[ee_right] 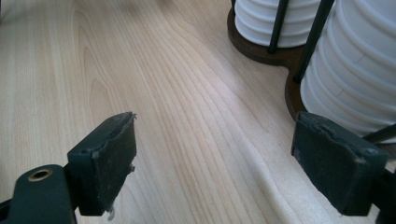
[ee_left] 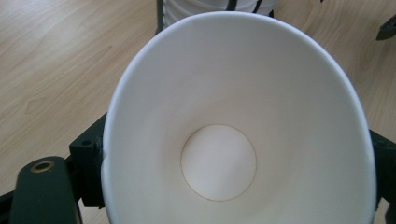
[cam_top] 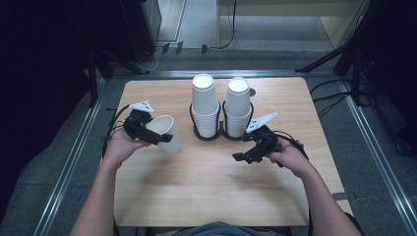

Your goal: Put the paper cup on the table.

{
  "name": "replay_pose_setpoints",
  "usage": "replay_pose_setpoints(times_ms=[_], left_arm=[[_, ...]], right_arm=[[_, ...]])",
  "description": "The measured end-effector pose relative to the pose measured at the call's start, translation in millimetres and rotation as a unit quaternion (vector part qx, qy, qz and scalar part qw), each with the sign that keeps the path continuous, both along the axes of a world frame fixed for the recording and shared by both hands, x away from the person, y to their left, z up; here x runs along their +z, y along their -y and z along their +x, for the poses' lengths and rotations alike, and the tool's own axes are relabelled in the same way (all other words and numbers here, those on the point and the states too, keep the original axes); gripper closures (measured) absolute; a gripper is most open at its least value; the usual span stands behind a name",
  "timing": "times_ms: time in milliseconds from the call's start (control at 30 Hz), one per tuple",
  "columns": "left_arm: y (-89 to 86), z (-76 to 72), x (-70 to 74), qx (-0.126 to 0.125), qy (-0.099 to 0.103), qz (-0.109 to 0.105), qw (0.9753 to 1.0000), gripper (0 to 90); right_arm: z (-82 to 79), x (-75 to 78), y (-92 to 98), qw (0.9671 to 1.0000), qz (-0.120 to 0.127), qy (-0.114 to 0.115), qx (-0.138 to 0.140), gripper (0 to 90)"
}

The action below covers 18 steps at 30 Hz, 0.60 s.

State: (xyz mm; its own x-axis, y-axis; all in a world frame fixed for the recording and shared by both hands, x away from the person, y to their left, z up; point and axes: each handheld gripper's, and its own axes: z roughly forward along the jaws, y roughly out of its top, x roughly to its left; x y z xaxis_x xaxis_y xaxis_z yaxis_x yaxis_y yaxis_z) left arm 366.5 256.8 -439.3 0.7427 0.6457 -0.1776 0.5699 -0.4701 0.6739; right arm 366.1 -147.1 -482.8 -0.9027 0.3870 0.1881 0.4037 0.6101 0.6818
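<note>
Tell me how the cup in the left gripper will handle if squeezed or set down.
The cup is thin white paper, so probably very light and easily crushed; its rim already looks pressed oval between the left gripper jaws. Set upright, it may tip readily, being tall with a narrow base. Its smooth wall could slip from a loose grip.

My high view looks forward and down over the whole worktop (cam_top: 206, 187). Both gripper views sit close, low over it; all three share the cup stacks (cam_top: 219, 108) (ee_right: 355, 70) at upper frame.
</note>
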Motion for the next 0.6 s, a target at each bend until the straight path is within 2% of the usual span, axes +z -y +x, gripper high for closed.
replay_pose_setpoints(times_ms=[133, 233, 433, 600], left_arm=[[-8.5, 6.1, -3.3, 0.016, -0.002, 0.005, 0.9999, 12.9], [-11.5, 10.4, -7.3, 0.033, -0.004, 0.026, 0.9991, 12.9], [-21.5, 18.2, -14.4, 0.056, -0.006, 0.039, 0.9977, 12.6], [-31.6, 23.4, -19.4, 0.081, 0.002, 0.063, 0.9947, 12.5]], right_arm=[[1.3, -3.1, 0.2, 1.0, 0.005, -0.004, -0.002, 14.9], [0.9, -4.0, -0.6, 1.0, 0.005, -0.006, -0.004, 15.6], [0.8, -5.5, -0.4, 1.0, -0.004, -0.003, -0.007, 15.6], [0.5, -5.7, 0.5, 0.9999, -0.006, -0.004, -0.007, 15.6]])
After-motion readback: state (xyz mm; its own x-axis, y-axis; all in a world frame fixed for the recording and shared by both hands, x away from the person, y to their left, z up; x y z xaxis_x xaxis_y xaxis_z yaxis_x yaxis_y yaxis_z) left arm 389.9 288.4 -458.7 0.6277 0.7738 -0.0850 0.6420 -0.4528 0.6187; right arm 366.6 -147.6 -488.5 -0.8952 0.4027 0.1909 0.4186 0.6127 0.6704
